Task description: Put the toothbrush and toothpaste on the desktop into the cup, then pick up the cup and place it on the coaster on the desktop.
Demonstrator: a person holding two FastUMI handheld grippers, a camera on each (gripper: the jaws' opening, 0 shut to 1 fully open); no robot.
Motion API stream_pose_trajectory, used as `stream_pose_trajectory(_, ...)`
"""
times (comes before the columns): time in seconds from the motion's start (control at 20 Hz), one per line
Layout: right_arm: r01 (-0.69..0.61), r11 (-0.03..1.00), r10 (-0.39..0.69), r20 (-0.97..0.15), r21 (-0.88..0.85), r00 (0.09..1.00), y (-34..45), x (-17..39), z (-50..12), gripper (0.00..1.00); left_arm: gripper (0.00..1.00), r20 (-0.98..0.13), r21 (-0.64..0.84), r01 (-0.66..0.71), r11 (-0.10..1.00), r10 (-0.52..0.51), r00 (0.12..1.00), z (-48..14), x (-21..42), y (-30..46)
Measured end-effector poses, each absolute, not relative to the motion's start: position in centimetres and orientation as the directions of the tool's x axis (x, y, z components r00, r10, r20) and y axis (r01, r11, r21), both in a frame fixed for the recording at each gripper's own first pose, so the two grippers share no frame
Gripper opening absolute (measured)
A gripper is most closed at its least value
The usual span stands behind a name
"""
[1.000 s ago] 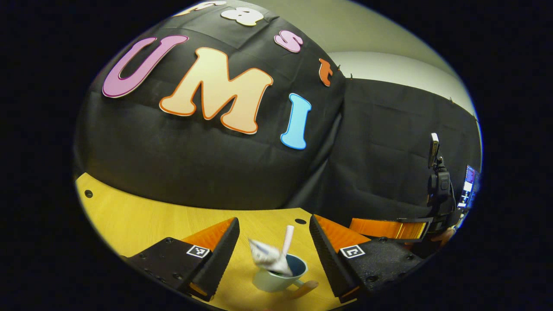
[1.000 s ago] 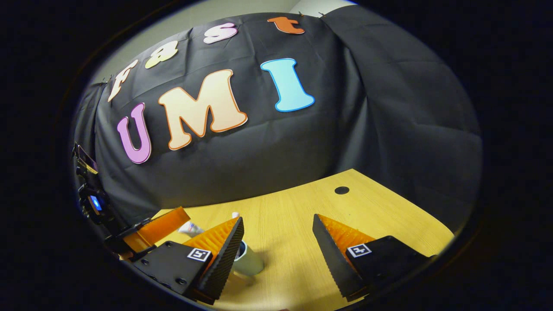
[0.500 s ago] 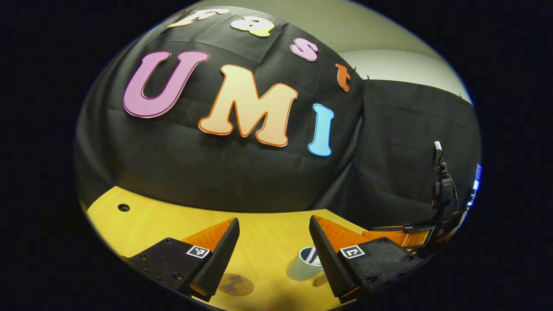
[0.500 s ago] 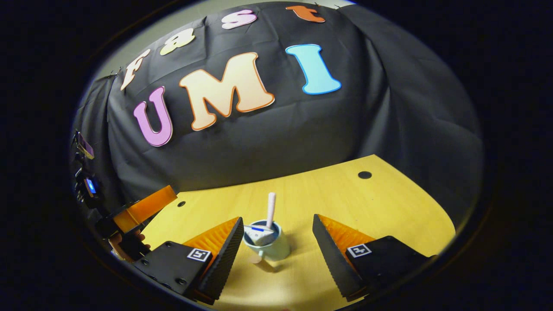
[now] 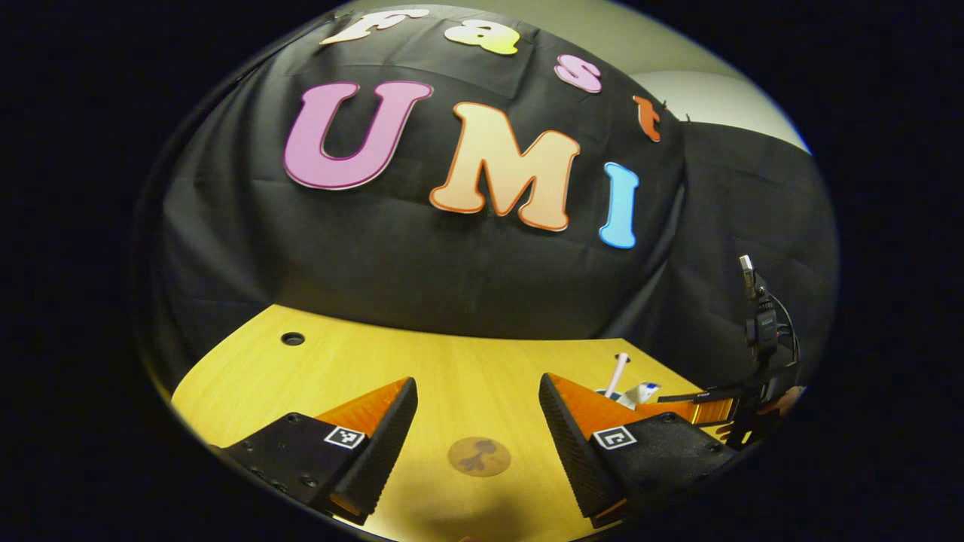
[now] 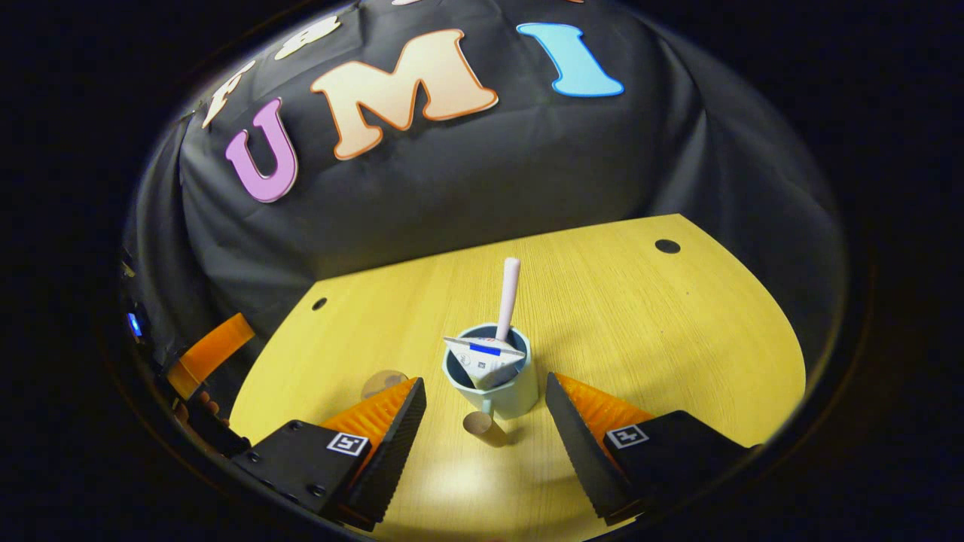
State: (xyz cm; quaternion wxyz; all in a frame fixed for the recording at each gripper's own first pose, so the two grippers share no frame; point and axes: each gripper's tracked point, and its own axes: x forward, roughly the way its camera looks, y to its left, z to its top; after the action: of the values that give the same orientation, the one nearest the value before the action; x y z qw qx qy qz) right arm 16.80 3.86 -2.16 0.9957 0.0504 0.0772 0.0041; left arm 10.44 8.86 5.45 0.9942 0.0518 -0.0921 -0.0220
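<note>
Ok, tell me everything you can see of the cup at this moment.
The cup is a pale mug with a dark inside, glossy like ceramic, and a stubby wood-toned handle pointing toward the camera. It stands upright on the wooden desktop, between the open fingers of the right gripper, which do not touch it. A pink toothbrush stands in it, leaning a little, and a white toothpaste tube lies across its mouth. The round brown coaster sits apart, to its left. In the left gripper view, its own finger mostly hides the cup.

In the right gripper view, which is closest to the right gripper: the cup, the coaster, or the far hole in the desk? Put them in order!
1. Cup: just ahead, between the fingers.
2. Coaster: behind the left finger.
3. Hole: far right desk corner.
</note>
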Motion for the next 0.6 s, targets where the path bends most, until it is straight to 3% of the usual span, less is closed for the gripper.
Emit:
stream_pose_trajectory(0.3, 0.028, 1.0, -0.028, -0.33, -0.004, 0.944, 3.7, 18.8, -5.8, 0.98, 0.93, 0.158, 0.085, -0.094, 0.992, 0.08, 0.984, 4.1, 7.7, 14.4)
stream_pose_trajectory(0.35, 0.034, 0.999, -0.038, -0.356, -0.017, 0.934, 3.6, 18.8, -6.2, 0.93, 0.93, 0.149, 0.081, -0.109, 0.991, 0.096, 0.984, 3.8, 7.3, 15.0)
stream_pose_trajectory(0.4, 0.037, 0.999, -0.044, -0.385, -0.024, 0.922, 3.5, 19.1, -6.6, 0.99, 0.93, 0.139, 0.079, -0.12, 0.99, 0.108, 0.984, 3.4, 6.9, 15.5)
stream_pose_trajectory(0.5, 0.044, 0.998, -0.056, -0.438, -0.038, 0.897, 3.3, 19.5, -7.5, 0.98, 0.94, 0.115, 0.072, -0.138, 0.988, 0.13, 0.985, 2.7, 6.3, 16.3)
stream_pose_trajectory(0.55, 0.049, 0.998, -0.066, -0.464, -0.048, 0.884, 3.1, 19.6, -7.9, 0.91, 0.93, 0.104, 0.066, -0.145, 0.987, 0.137, 0.985, 2.3, 6.1, 16.6)
stream_pose_trajectory(0.6, 0.05, 0.997, -0.071, -0.482, -0.056, 0.873, 3.0, 19.8, -8.3, 0.91, 0.94, 0.095, 0.059, -0.149, 0.987, 0.143, 0.985, 2.0, 5.8, 16.8)
